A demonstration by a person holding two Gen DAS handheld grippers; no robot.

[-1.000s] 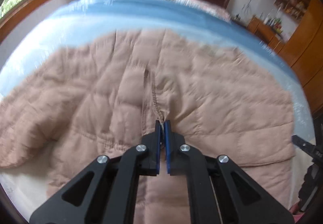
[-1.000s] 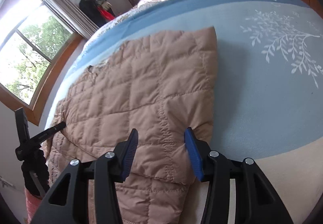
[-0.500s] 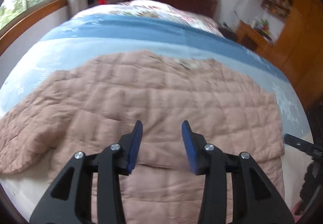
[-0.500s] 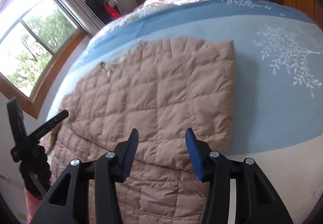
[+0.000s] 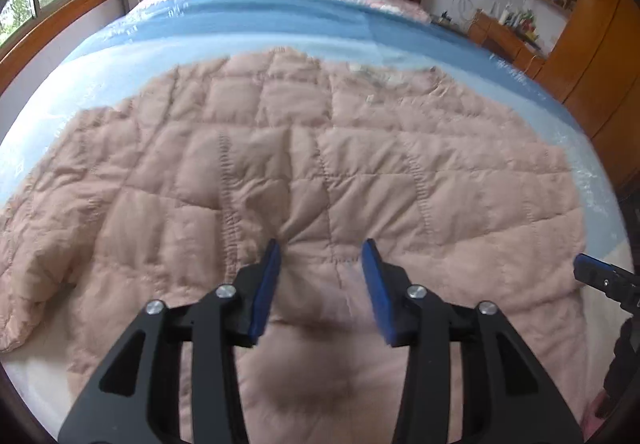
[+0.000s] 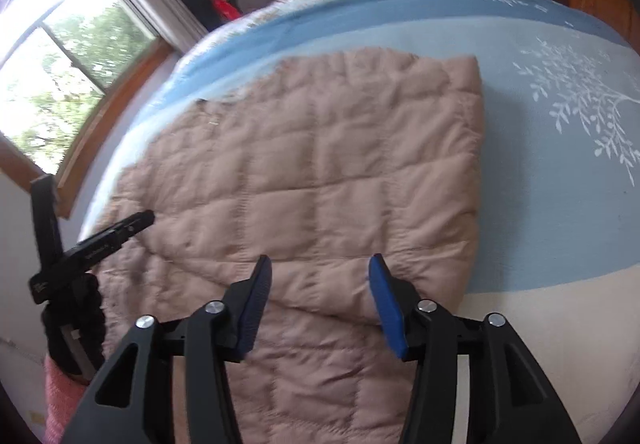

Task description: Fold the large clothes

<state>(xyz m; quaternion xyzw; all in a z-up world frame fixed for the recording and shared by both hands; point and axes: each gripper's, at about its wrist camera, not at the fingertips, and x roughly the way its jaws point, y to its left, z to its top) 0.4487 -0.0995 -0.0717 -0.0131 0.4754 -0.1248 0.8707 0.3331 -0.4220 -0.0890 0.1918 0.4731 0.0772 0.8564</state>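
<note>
Mostly flat, quilted tan jacket [image 5: 320,172] (puffy squares).

Dusty-pink quilted puffer jacket [image 5: 320,164], spread flat on the bed, one sleeve stretching out to the left, right side folded in with a straight edge

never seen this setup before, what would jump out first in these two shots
The big quilted tan jacket spread flat across the blue bedspread fills both views. Over its near edge hang the two open grippers with blue pads, the left gripper above the jacket's middle and the right gripper near its right side. A white branch print marks the bedspread right of the jacket.
</note>
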